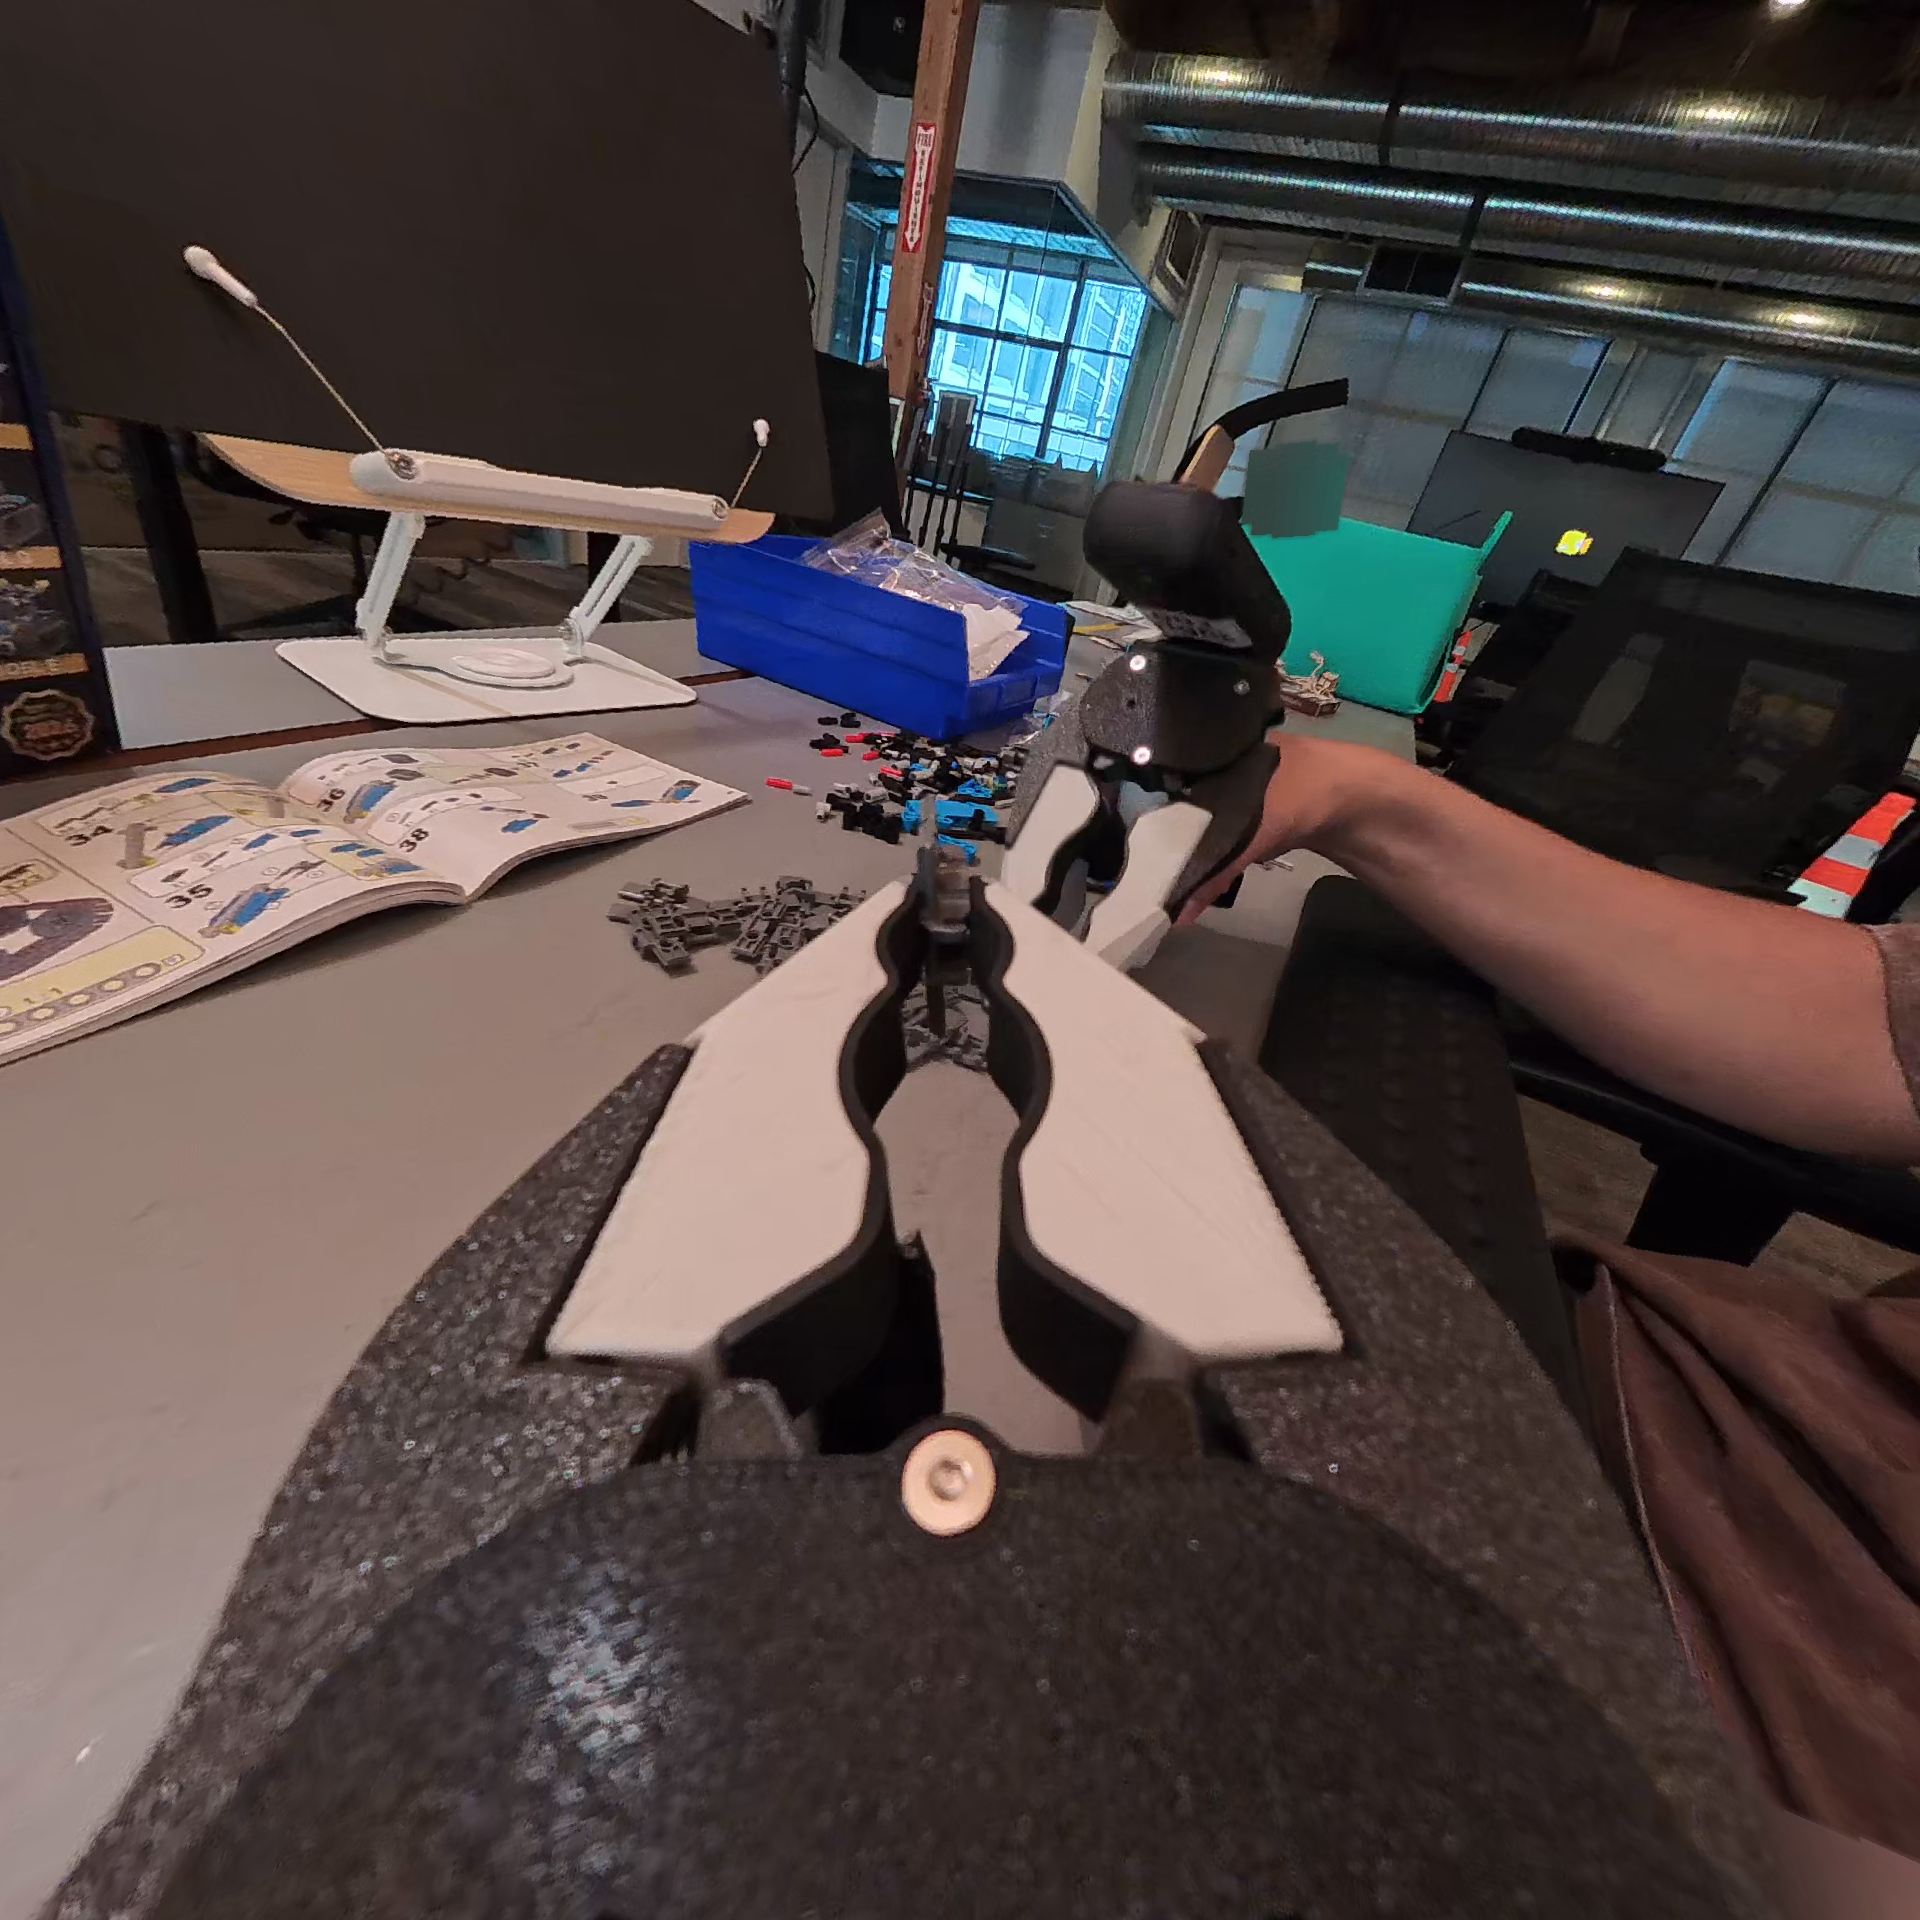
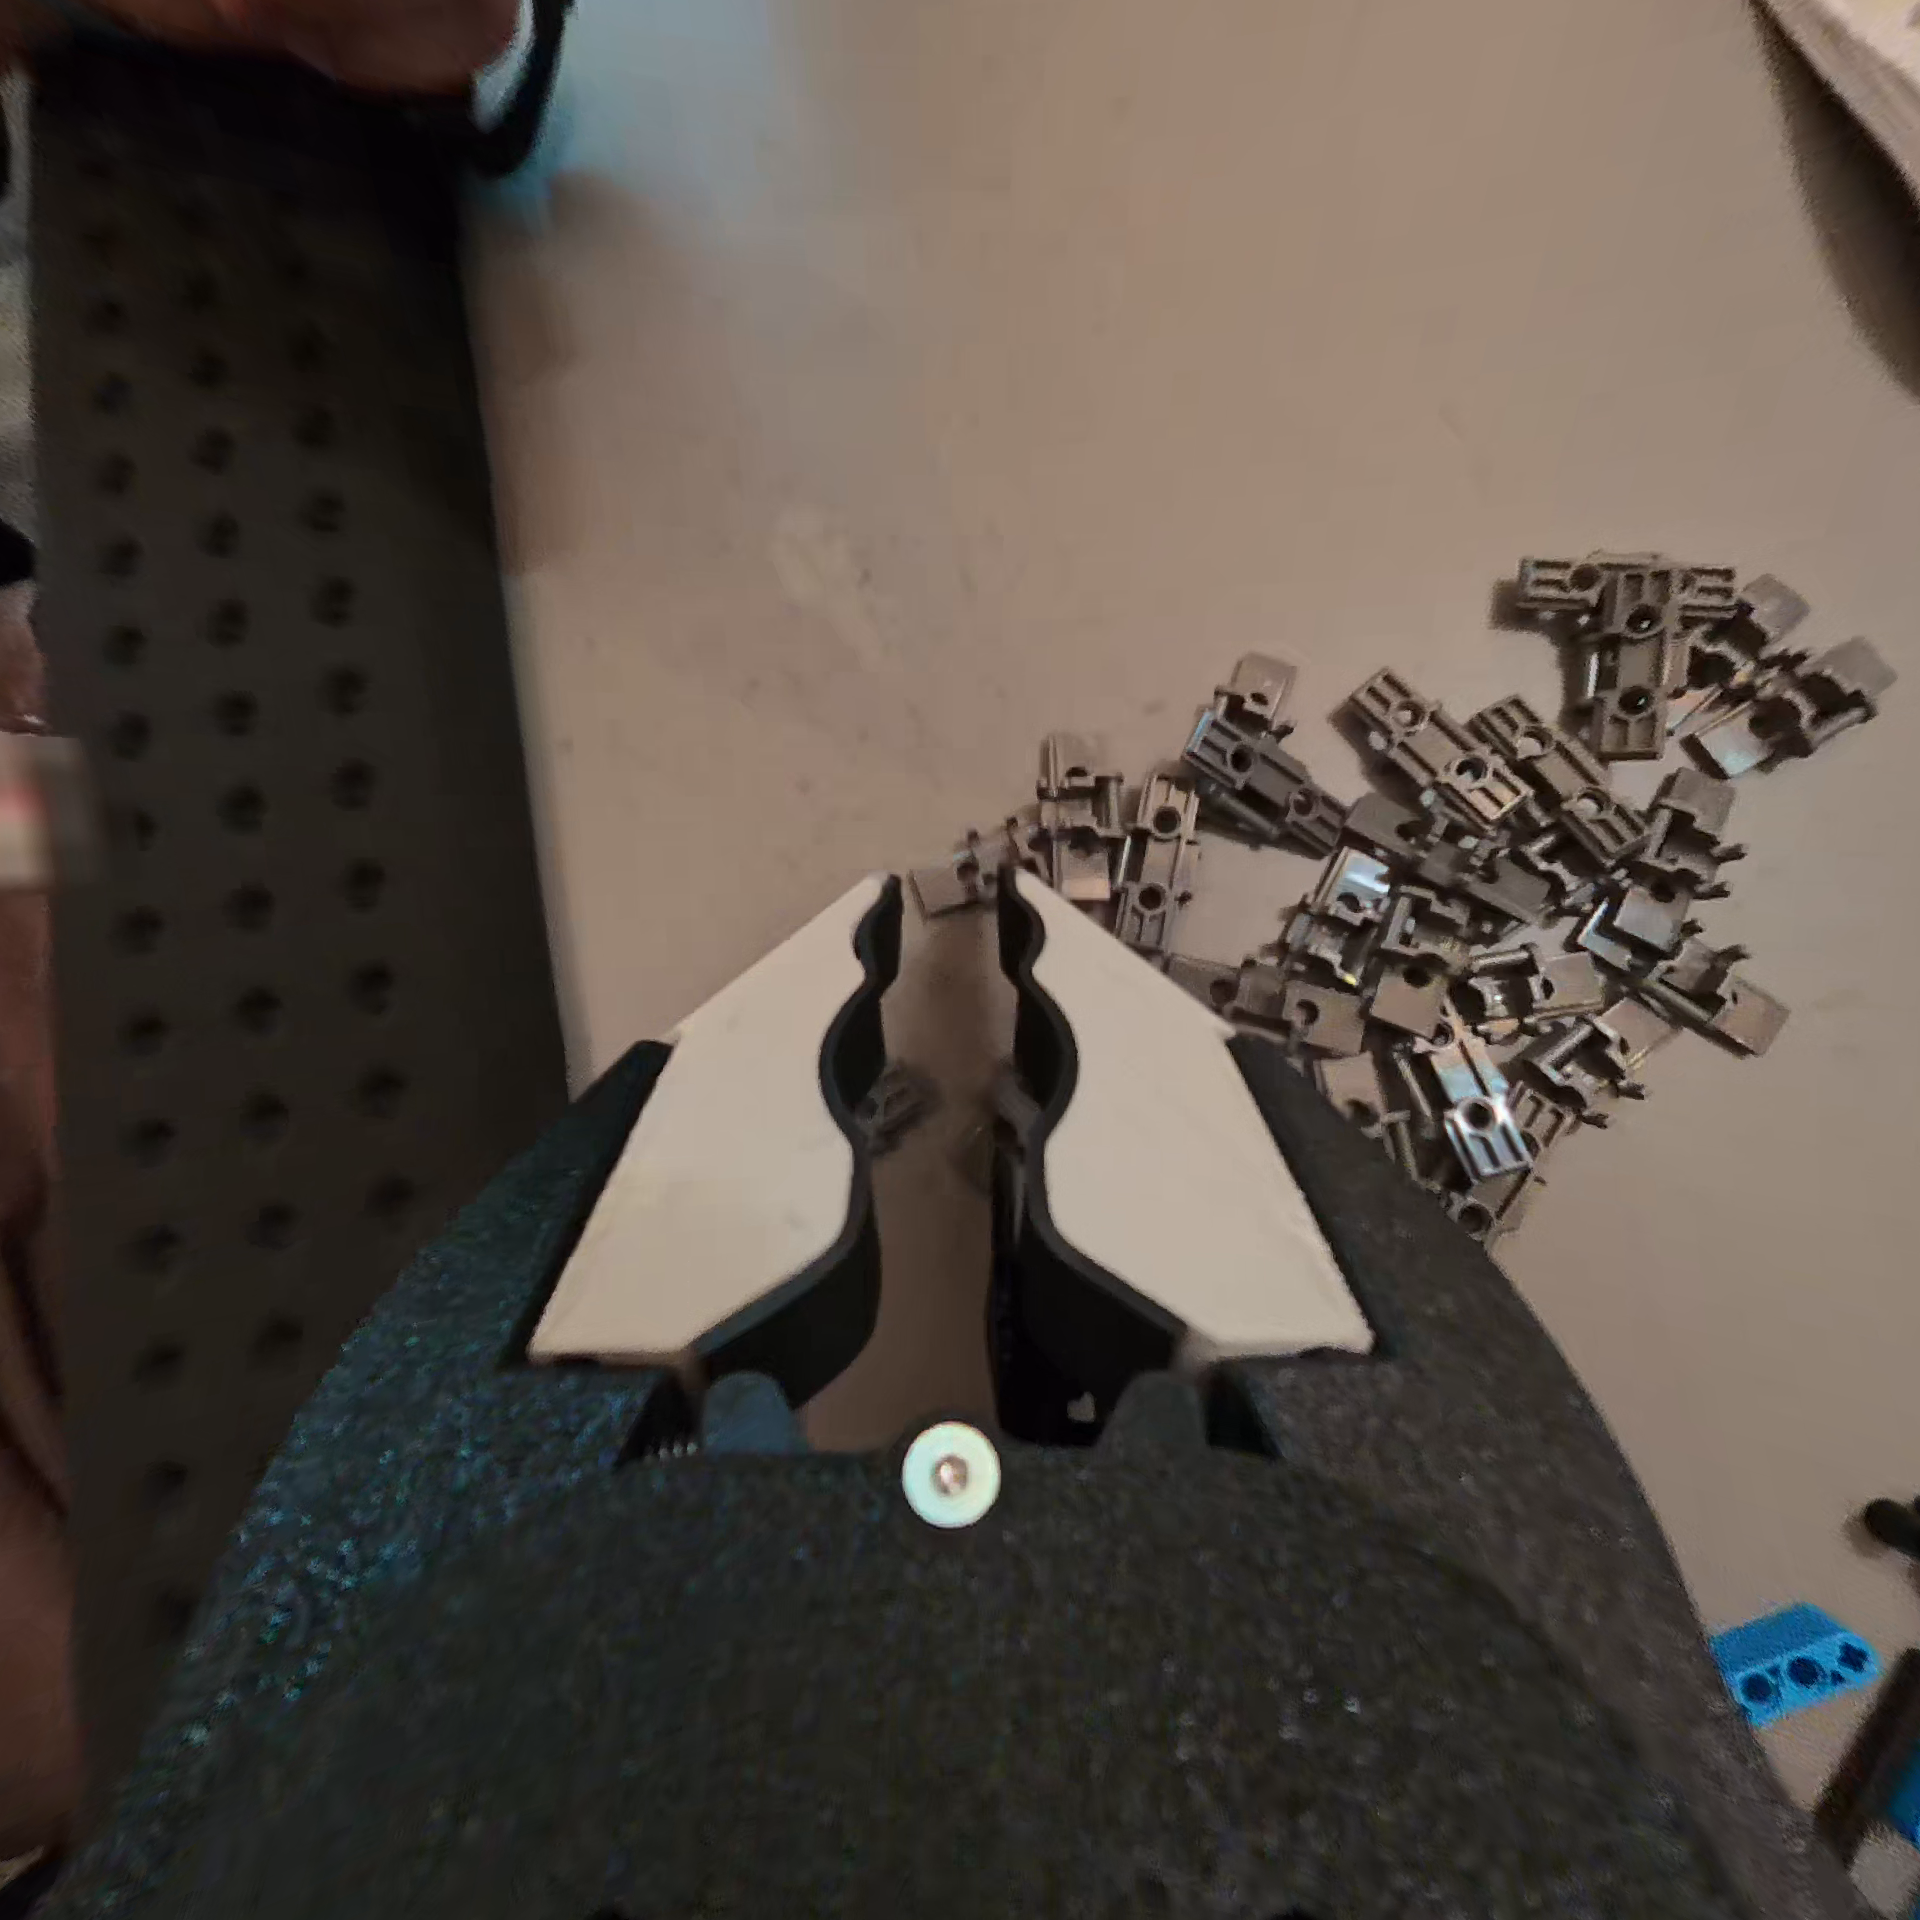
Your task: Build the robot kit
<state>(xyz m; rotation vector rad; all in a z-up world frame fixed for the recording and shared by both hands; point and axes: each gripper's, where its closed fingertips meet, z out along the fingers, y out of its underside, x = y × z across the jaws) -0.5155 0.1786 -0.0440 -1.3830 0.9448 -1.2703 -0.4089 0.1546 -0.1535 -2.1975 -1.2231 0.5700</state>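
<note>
My left tongs (image 1: 945,894) are closed on a small grey plastic piece (image 1: 943,914), pinched upright between the tips and lifted clear of the grey worktop (image 1: 260,1195). Just beyond those tips lies a loose pile of grey pieces (image 1: 727,920) of the same kind, flat on the worktop. My right tongs (image 2: 948,896) hang over the near edge of that same grey pile (image 2: 1455,914), tips a little apart with nothing between them; one grey piece lies just past the tips and a couple more show through the gap lower down, but I cannot tell whether the tips touch any of them. In the left wrist view the right tongs (image 1: 1101,914) point steeply down at the worktop, held by a person's hand (image 1: 1299,800), to the right of my left tips and close to them. Farther back sits a scatter of small black, blue and red pieces (image 1: 904,784), and behind that a blue bin (image 1: 831,634) holding clear plastic bags (image 1: 935,582). An open instruction booklet (image 1: 312,842) lies to the left, with a white stand (image 1: 488,582) behind it. In the right wrist view a dark perforated chair back (image 2: 260,675) runs along the left side beside the worktop, and a blue brick (image 2: 1792,1671) rests near the lower right edge.
</note>
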